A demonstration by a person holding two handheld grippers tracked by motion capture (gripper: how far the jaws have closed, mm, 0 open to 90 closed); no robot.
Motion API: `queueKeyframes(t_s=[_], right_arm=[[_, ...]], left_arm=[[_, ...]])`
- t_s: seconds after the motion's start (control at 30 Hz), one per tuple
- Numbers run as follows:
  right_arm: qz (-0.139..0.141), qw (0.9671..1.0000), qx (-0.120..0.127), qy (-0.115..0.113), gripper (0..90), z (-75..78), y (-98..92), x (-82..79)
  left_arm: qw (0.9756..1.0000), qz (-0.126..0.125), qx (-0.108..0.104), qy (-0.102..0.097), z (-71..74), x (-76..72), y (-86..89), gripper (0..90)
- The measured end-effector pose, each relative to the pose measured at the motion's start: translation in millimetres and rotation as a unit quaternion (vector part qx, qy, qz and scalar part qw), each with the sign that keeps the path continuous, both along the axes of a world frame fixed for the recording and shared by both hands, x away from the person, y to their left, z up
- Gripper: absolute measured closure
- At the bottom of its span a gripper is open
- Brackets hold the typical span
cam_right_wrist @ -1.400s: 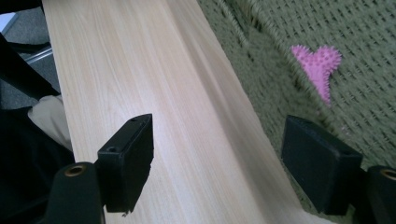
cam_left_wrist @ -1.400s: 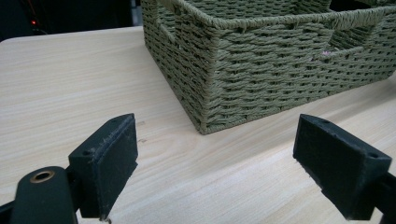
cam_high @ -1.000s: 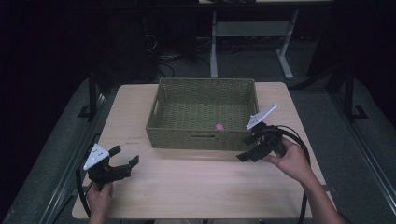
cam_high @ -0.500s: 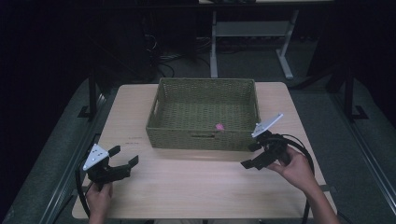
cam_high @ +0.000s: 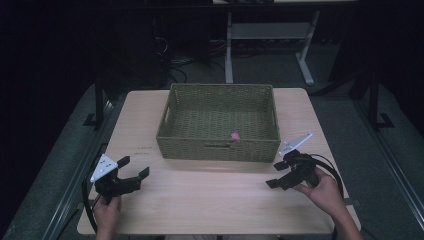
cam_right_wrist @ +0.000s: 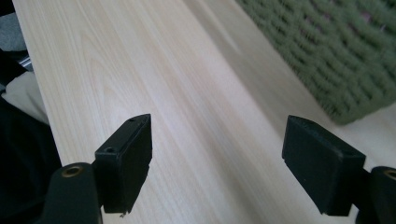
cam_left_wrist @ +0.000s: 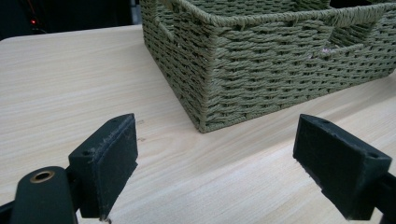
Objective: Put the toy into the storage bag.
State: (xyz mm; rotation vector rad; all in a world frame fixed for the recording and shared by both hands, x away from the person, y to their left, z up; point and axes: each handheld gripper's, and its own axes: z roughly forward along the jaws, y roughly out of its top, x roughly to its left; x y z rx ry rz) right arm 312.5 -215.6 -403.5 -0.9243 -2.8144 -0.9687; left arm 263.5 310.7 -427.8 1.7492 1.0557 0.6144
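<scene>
A green woven basket (cam_high: 218,145) stands at the middle of the wooden table (cam_high: 210,200), with a small pink object (cam_high: 233,135) lying on its floor near the front wall. My left gripper (cam_high: 134,167) rests low at the table's front left, open and empty, facing the basket's near corner (cam_left_wrist: 210,100). My right gripper (cam_high: 276,174) hovers at the front right, just off the basket's right front corner (cam_right_wrist: 345,109), jaws wide apart with nothing between them, over bare wood (cam_right_wrist: 205,140).
A white metal desk frame (cam_high: 270,35) and loose cables (cam_high: 175,65) lie on the dark floor beyond the table. Black posts stand at both sides of the table. Open tabletop stretches between the two grippers along the front edge.
My right gripper has drawn back from the basket's right rim toward the table's front and sunk lower. The left gripper has kept still.
</scene>
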Motion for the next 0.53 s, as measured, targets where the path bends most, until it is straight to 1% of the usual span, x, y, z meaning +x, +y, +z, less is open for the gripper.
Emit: queueKeyframes(t_s=[0.03,0.23,0.3,0.37,0.47,0.53], right_arm=[[-0.001,1.0000,0.002,0.005,23.9,-2.0,-1.7,-0.6],[-0.020,0.9997,0.014,0.006,23.9,-10.7,-12.9,-10.9],[-0.024,0.9996,0.012,0.000,23.9,-12.4,-14.7,-15.1],[-0.026,0.9995,0.018,-0.001,23.9,-14.8,-16.5,-20.6],[-0.030,0.9994,0.014,-0.003,23.8,-15.6,-16.9,-24.3],[-0.033,0.9991,0.016,-0.020,23.8,-13.4,-14.0,-38.2]], left_arm=[[1.0000,0.000,0.000,0.000,0.0,0.0,0.1,13.3],[1.0000,-0.002,0.001,-0.001,0.0,0.1,-0.5,13.3],[1.0000,-0.002,0.000,-0.001,0.0,0.0,-0.8,13.3],[1.0000,-0.002,0.000,-0.001,0.1,-0.1,-0.9,13.3],[1.0000,-0.002,0.000,-0.001,0.2,-0.1,-1.0,13.3],[1.0000,-0.002,0.001,-0.002,0.4,-0.2,-1.5,13.3]])
